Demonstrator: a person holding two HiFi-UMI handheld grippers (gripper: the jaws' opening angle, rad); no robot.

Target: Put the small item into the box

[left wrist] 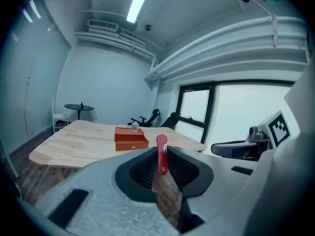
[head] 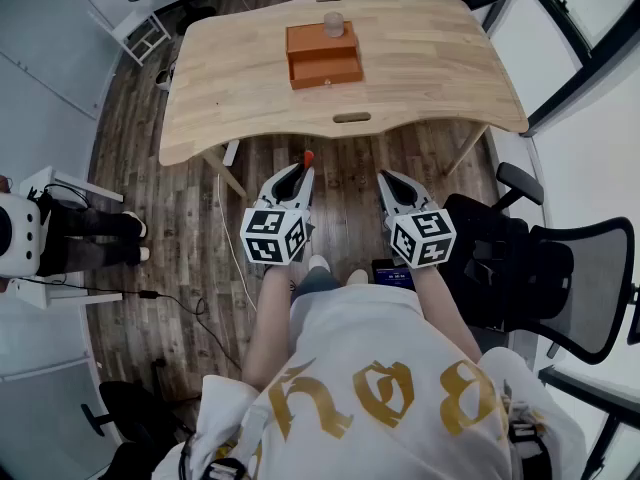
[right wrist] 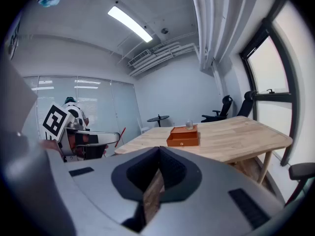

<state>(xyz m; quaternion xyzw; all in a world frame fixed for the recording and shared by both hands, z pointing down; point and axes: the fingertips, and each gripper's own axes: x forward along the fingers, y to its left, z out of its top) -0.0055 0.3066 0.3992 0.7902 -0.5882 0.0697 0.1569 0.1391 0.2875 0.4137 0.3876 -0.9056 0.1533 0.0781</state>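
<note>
An orange box (head: 323, 55) with a drawer front sits on the wooden table (head: 420, 78), a small pale jar (head: 333, 23) standing on its top. The same box (left wrist: 130, 138) and jar show far ahead in the left gripper view, and the box (right wrist: 183, 136) again in the right gripper view. My left gripper (head: 303, 174) is held in front of the person, short of the table's near edge, shut on a small red flat item (left wrist: 161, 154) that sticks up between its jaws. My right gripper (head: 386, 179) hangs beside it, shut with nothing in it.
A black office chair (head: 545, 268) stands at the right, close to the right gripper. White equipment and cables (head: 30, 233) lie on the wooden floor at the left. More chairs and a small round table (left wrist: 80, 107) stand beyond the table.
</note>
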